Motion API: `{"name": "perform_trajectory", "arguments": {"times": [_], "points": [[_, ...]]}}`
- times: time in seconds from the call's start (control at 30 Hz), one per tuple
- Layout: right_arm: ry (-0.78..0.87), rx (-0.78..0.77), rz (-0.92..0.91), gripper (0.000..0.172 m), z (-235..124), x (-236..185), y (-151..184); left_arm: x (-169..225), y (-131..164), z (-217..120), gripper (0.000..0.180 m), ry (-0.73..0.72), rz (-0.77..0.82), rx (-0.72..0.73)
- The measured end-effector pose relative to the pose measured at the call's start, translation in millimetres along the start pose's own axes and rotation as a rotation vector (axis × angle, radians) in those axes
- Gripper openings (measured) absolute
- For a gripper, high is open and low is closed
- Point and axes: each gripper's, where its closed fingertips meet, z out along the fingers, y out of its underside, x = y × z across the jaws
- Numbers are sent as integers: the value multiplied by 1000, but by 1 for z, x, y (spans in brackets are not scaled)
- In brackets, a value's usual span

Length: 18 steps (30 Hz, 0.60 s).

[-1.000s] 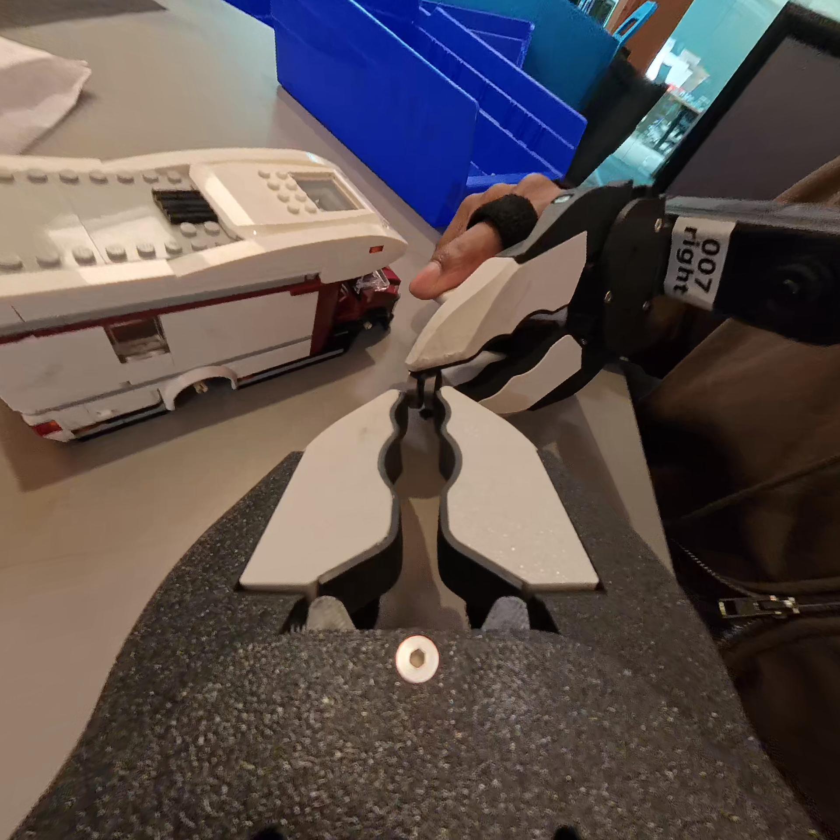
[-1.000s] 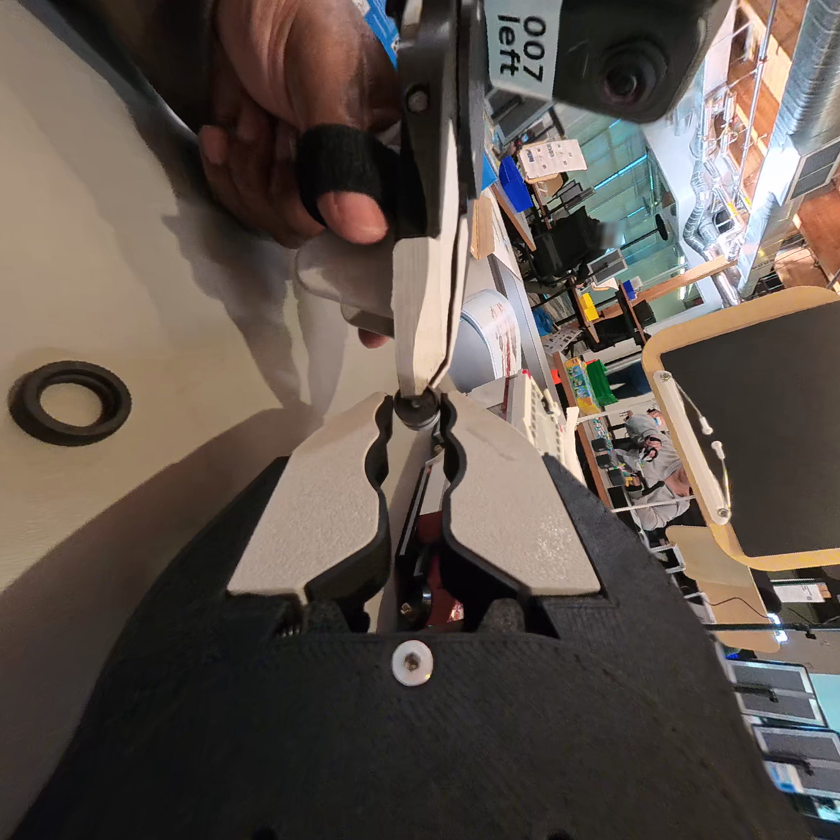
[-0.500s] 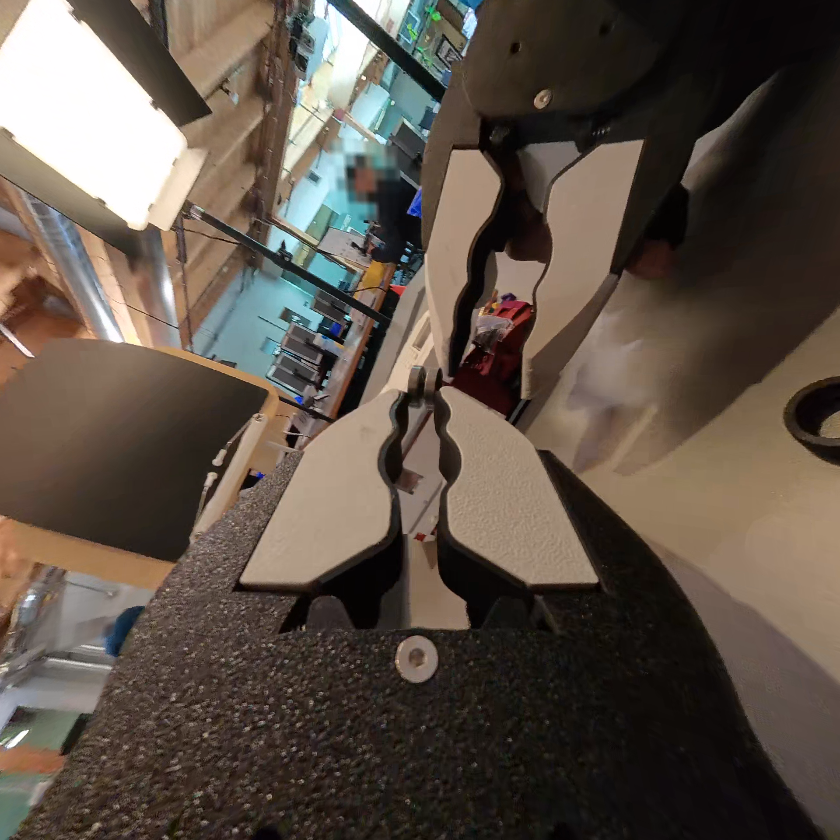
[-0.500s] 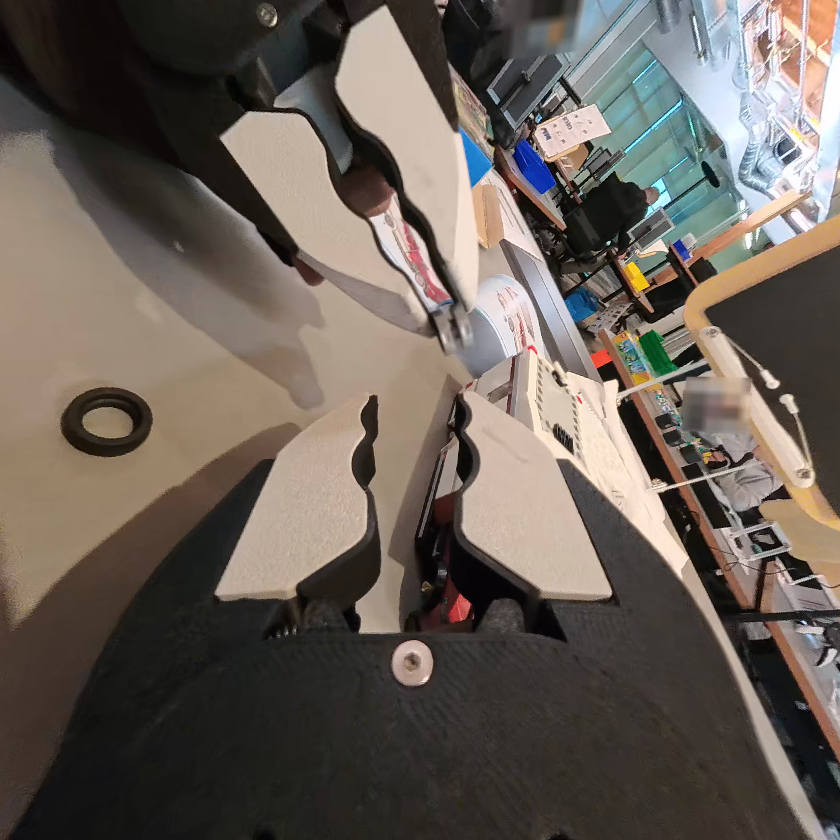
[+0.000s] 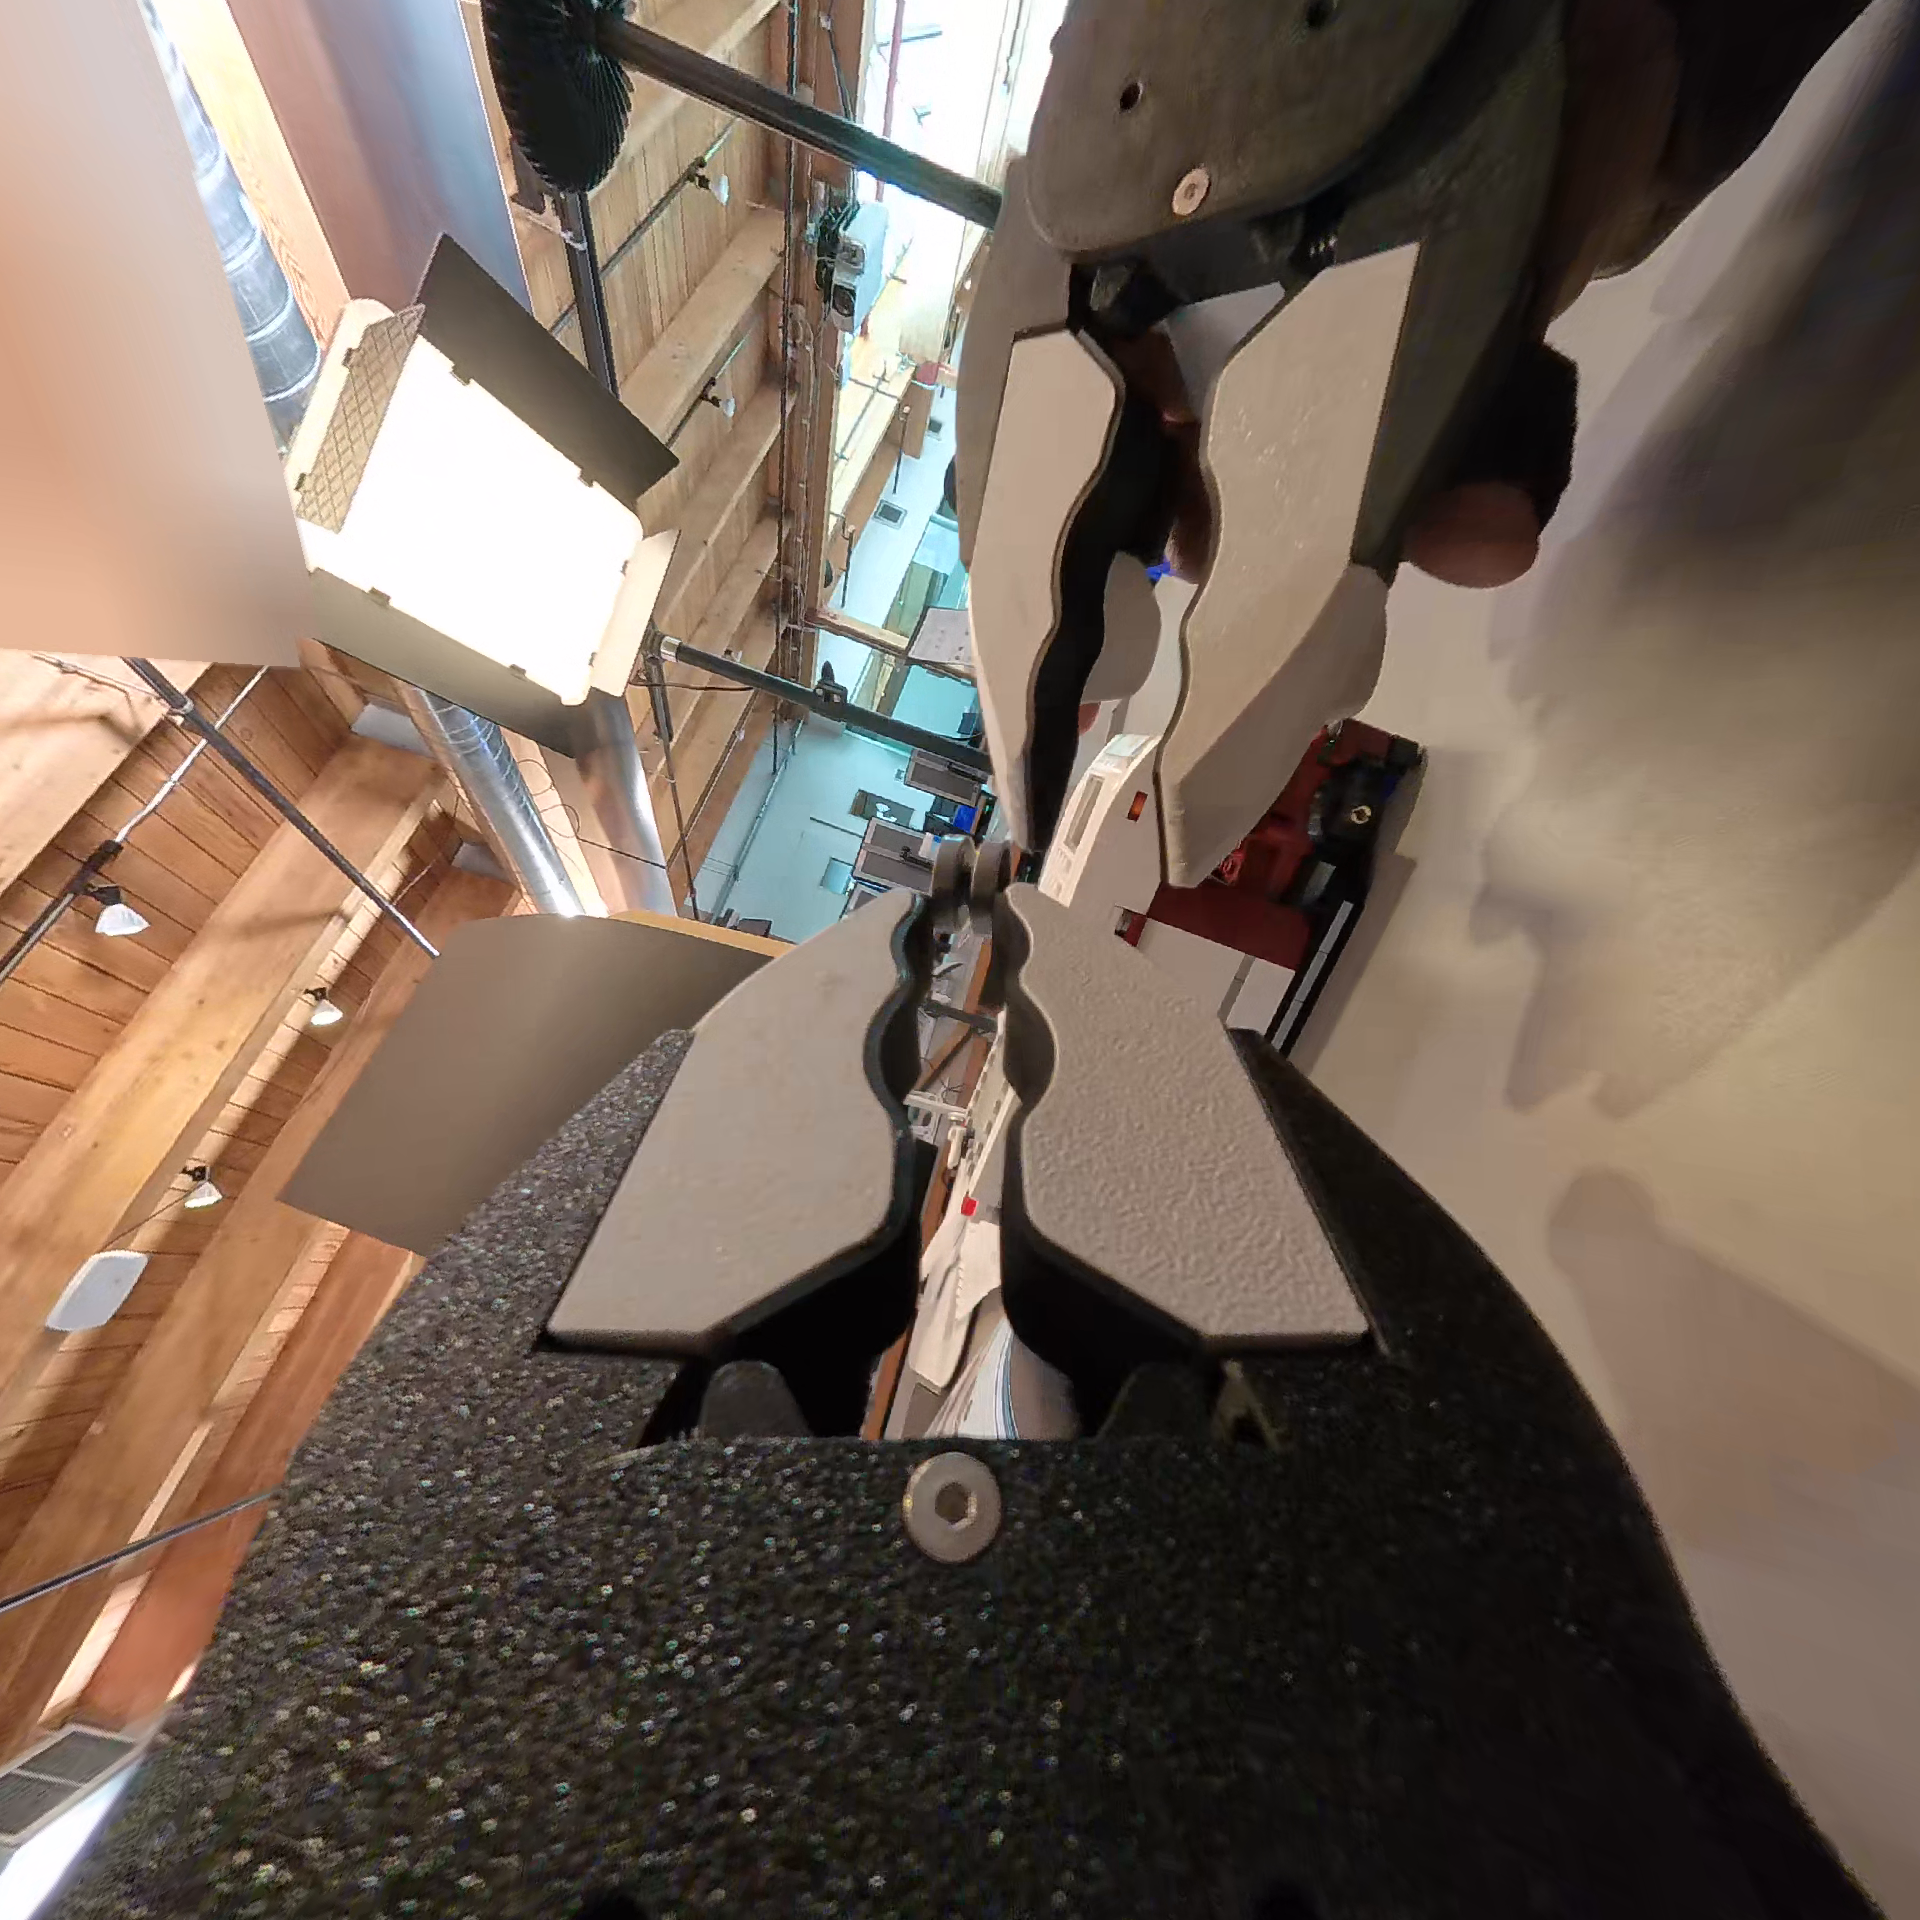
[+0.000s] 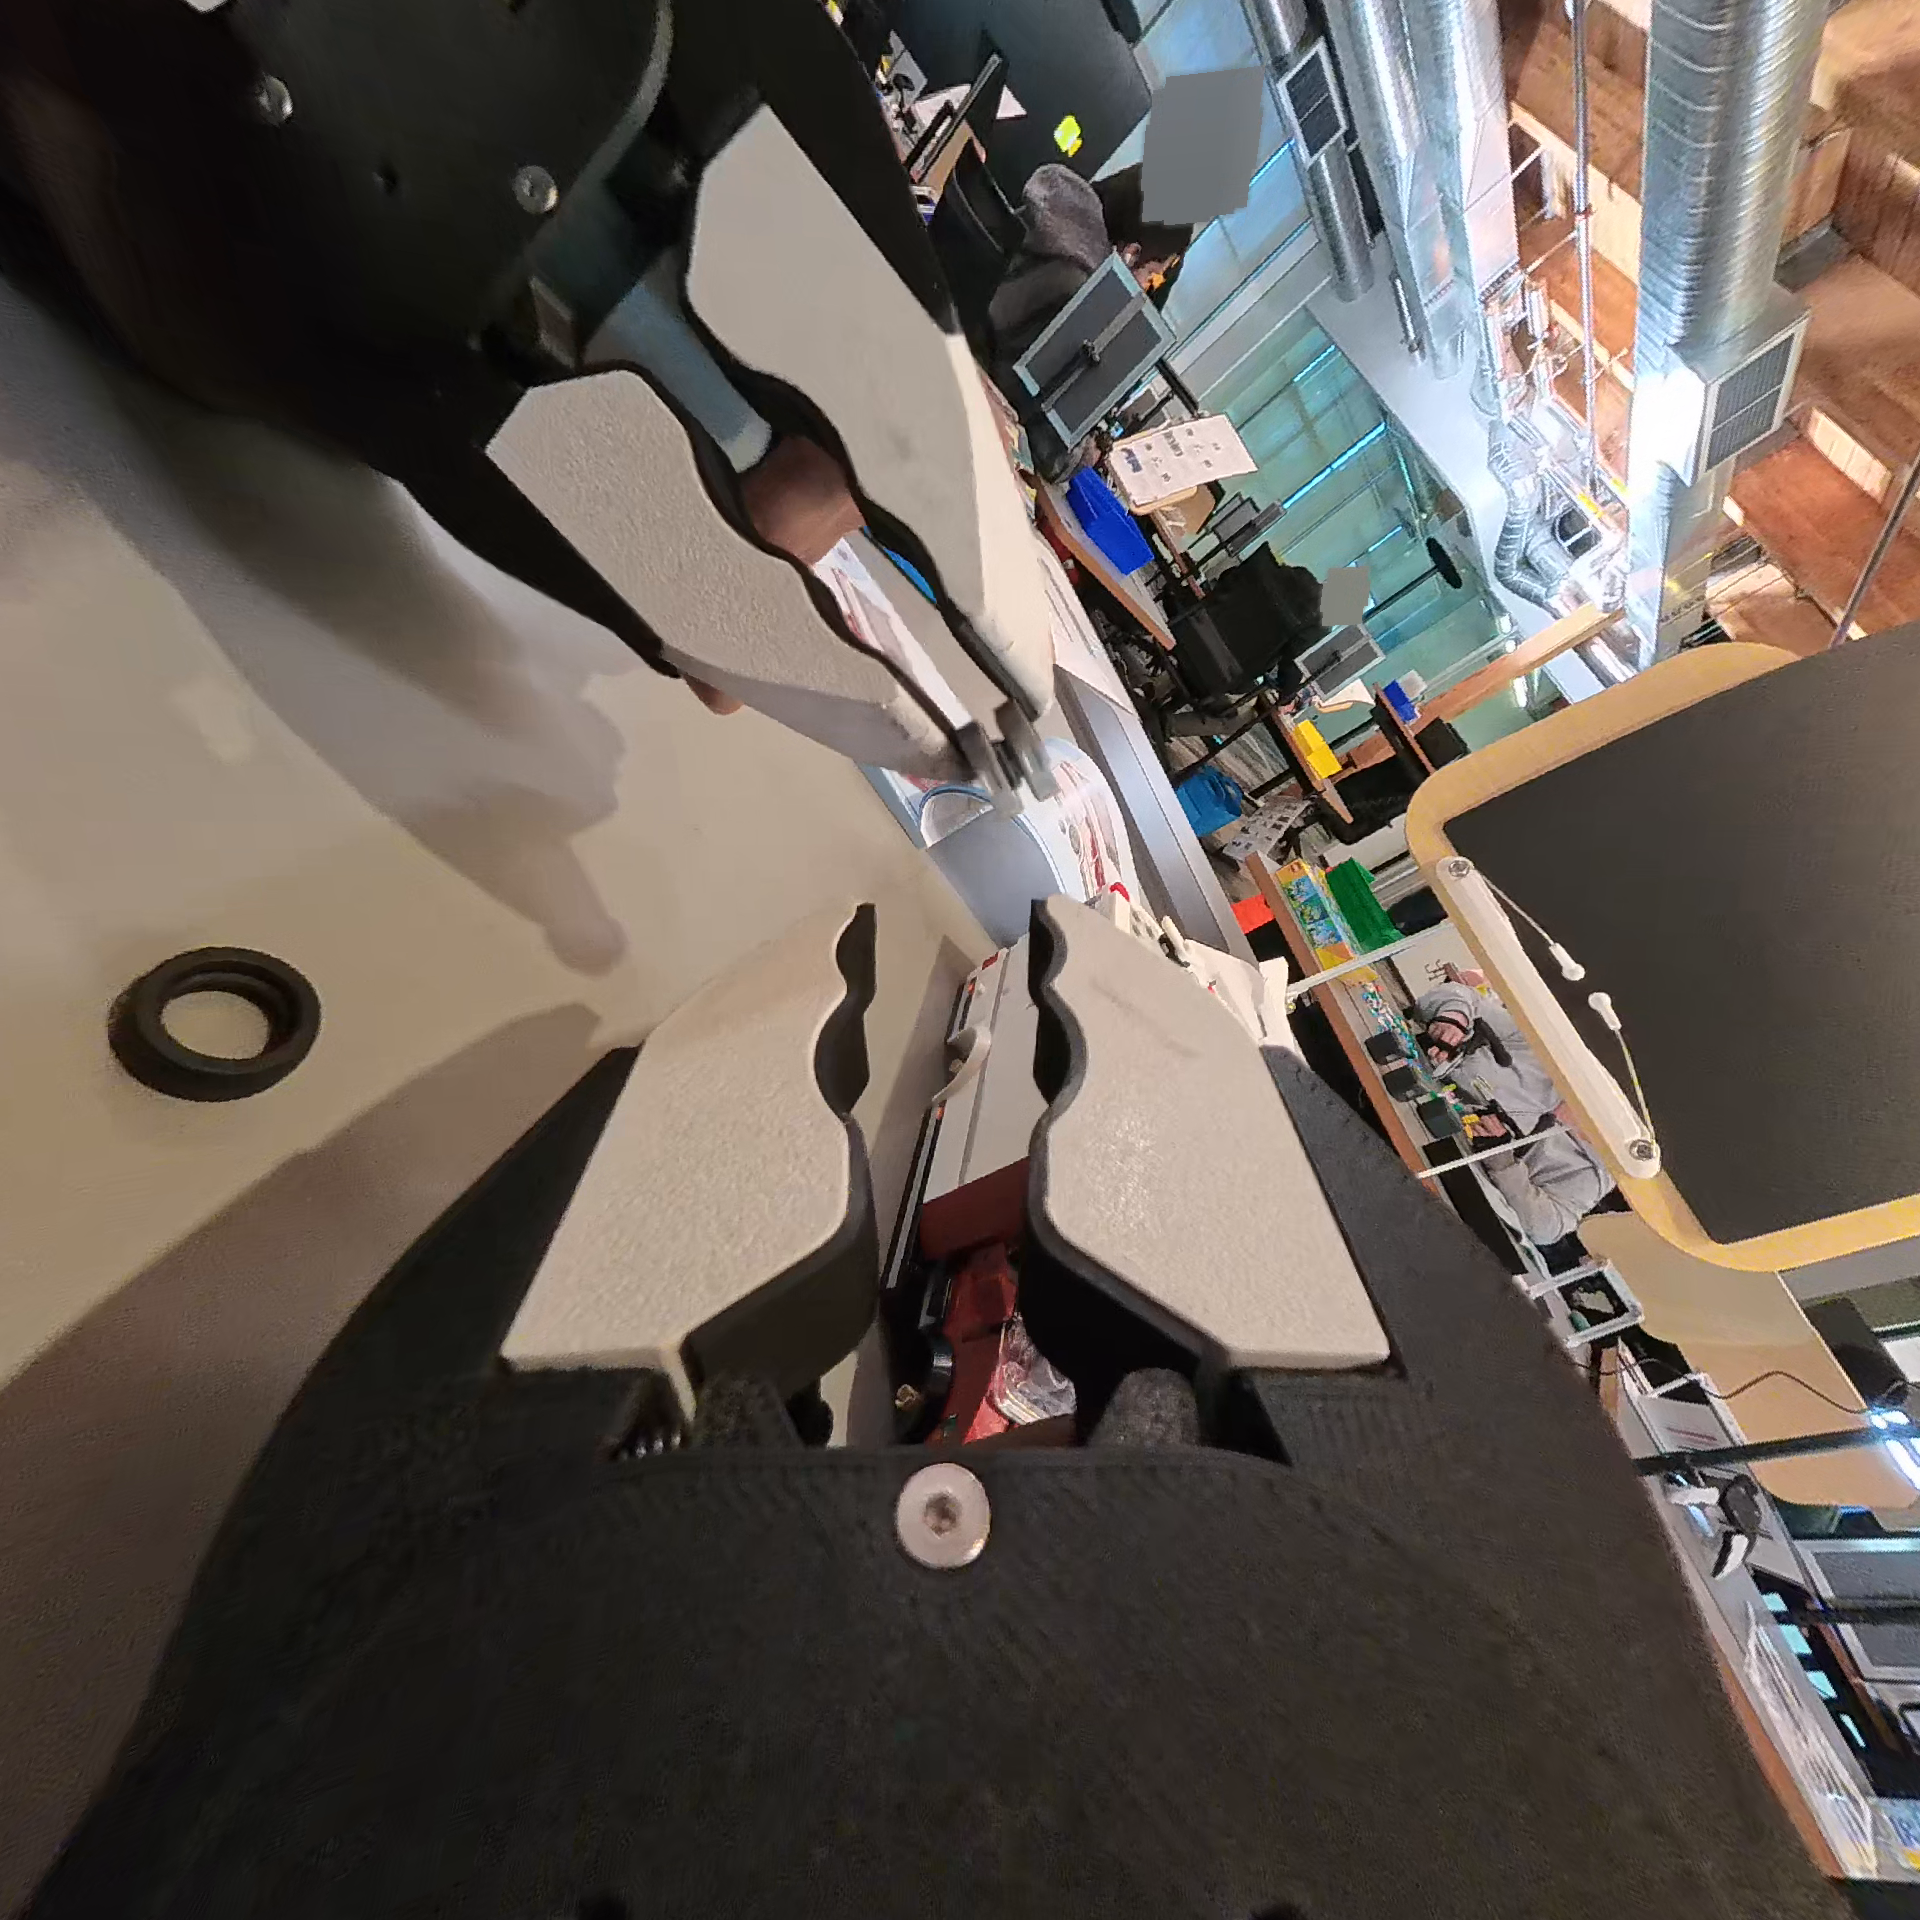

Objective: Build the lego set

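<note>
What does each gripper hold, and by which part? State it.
The left gripper grips a small grey wheel hub by its lower part; its twin rims stick out past the fingertips. The right gripper stands open and holds nothing.

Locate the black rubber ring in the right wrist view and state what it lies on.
The black rubber ring lies flat on the pale table at the view's left edge, apart from the open right gripper.
</note>
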Motion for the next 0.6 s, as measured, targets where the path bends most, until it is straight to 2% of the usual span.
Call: {"name": "perform_trajectory", "arguments": {"times": [0.1,0.17,0.4,0.5,0.6], "points": [[-7,-8,-6,27,1,-2,1,2,2,1,11,13,-21,-7],[-14,-16,-8,27,1,-3,3,3,7,2,11,46,-101,-15],[-61,-101,0,27,7,-11,18,33,36,11,11,430,-912,-145],[-152,-132,-7,27,8,-26,24,42,41,11,11,550,-1160,-207],[-325,-149,42,27,2,-49,27,42,40,8,11,625,-1366,-199]]}}
